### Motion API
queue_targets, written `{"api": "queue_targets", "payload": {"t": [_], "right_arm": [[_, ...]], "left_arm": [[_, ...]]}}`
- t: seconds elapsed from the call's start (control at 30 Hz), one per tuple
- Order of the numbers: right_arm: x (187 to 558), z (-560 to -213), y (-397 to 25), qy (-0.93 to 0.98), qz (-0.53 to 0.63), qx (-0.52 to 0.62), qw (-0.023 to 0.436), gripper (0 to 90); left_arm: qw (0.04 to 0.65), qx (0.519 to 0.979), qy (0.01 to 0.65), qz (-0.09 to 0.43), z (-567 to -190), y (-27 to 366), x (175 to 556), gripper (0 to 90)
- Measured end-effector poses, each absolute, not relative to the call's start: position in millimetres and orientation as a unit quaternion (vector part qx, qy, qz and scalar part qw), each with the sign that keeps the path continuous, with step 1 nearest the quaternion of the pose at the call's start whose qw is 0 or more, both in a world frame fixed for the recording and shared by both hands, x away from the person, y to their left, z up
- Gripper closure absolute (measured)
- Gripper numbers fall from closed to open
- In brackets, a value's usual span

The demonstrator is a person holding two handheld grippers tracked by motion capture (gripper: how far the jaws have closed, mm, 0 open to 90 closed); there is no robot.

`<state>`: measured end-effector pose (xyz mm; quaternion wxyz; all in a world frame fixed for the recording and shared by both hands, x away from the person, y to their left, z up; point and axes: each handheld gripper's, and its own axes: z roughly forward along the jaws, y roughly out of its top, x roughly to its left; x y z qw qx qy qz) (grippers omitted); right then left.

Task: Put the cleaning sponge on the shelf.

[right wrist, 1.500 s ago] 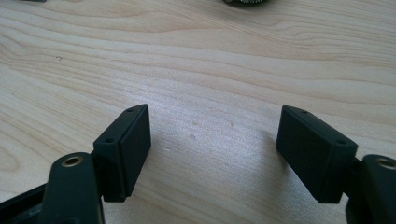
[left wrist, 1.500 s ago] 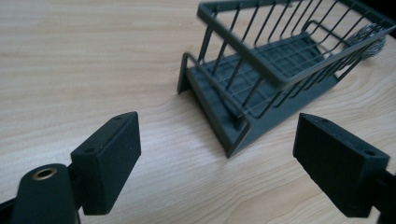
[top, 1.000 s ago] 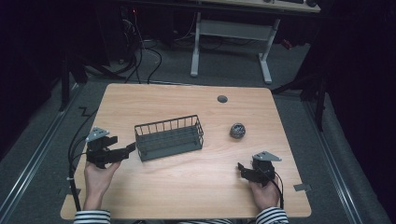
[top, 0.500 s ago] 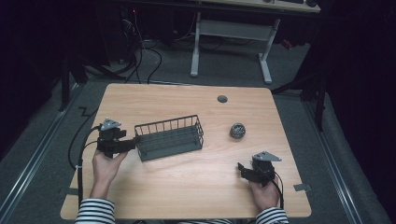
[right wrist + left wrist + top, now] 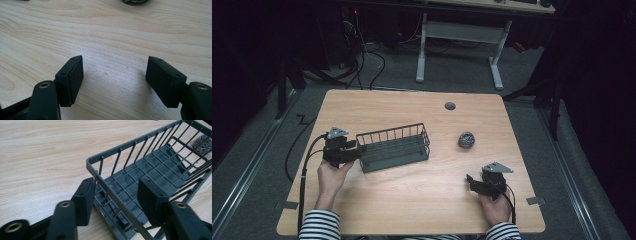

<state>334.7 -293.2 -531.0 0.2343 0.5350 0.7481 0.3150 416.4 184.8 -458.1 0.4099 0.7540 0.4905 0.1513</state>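
The left claw (image 5: 115, 200) is spread wide around the left end wall of the wire basket (image 5: 394, 147) — no grip is made yet. The right claw (image 5: 115, 82), also spread, is held empty over the near-right counter (image 5: 412, 200).

The basket (image 5: 394, 147) was dark grey, the grippers' jaws black, the table (image 5: 412, 200) pale woodgrain, the sleeves (image 5: 317, 227) black-and-white striped
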Motion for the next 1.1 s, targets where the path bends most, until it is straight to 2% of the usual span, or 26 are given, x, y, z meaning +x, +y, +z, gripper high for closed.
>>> {"api": "queue_targets", "payload": {"t": [0.23, 1.1], "right_arm": [[334.7, -531.0, -293.3, 0.748, 0.315, 0.535, 0.234, 30.8], [334.7, -531.0, -293.2, 0.748, 0.315, 0.535, 0.234, 30.8]], "left_arm": [[0.403, 0.758, 0.49, 0.153, -460.7, 181.0, 417.8, 56.7], [0.417, 0.763, 0.473, 0.144, -463.2, 151.7, 417.5, 57.8]]}}
